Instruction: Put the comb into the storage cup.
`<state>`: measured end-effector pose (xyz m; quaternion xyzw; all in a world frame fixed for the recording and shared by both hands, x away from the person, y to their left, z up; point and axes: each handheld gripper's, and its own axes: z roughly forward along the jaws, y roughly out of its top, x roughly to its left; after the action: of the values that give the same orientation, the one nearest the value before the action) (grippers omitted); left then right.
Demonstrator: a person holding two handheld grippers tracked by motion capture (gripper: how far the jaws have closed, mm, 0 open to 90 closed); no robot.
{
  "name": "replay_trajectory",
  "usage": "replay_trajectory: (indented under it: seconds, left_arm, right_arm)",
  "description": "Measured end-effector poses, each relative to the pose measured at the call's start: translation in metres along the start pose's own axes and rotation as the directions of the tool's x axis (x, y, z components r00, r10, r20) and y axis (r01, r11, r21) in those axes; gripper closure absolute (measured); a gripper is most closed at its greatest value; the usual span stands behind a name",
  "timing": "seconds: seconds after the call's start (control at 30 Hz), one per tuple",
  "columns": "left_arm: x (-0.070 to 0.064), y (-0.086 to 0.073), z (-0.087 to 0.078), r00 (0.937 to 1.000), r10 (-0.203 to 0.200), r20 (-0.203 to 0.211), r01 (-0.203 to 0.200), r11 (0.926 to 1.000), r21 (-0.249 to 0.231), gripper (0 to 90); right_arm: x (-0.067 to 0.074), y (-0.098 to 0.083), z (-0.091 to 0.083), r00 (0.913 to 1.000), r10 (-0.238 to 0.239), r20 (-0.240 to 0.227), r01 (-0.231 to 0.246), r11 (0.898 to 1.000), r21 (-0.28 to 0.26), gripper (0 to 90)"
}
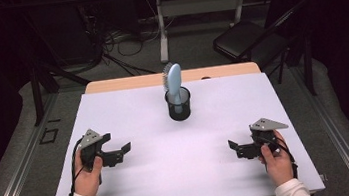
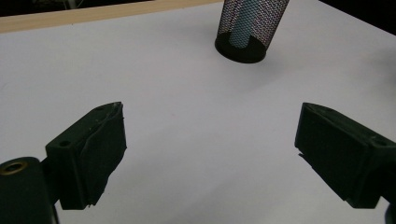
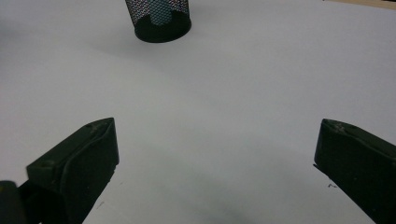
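The brush (image 1: pixel 173 84) stands handle-down in the mesh cup (image 1: pixel 179 106) at the table's (image 1: pixel 139 193) far middle (light, stiff plastic, I'd guess); grasp its head. Left gripper (image 1: pixel 121 152) and right gripper (image 1: pixel 235 148) rest well apart from it, jaws spread, empty.

I see a black wire-mesh cup (image 1: pixel 179 105), metal by its look, holding a pale blue hairbrush (image 1: pixel 173 83) of smooth, slightly glossy plastic. The table's white sheet (image 1: pixel 181 167) looks matt and smooth, perhaps paper, over a wooden edge (image 1: pixel 125 83). My left gripper (image 2: pixel 210 154) has matt black pads (image 2: pixel 100 154), rubbery and slightly creased.
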<state>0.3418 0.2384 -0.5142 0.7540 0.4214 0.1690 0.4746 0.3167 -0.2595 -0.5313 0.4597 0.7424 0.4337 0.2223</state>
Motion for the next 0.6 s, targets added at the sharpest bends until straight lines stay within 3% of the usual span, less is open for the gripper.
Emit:
replay_trajectory:
  seconds: [0.6]
  left_arm:
    - [-0.0020, -0.0020, 0.0030, 1.0000, 0.004, 0.004, -0.004, 1.0000, 0.004, 9.3]
  right_arm:
    - [-0.0004, -0.0018, 0.0026, 1.0000, 0.001, -0.003, -0.001, 1.000, 0.001, 0.0]
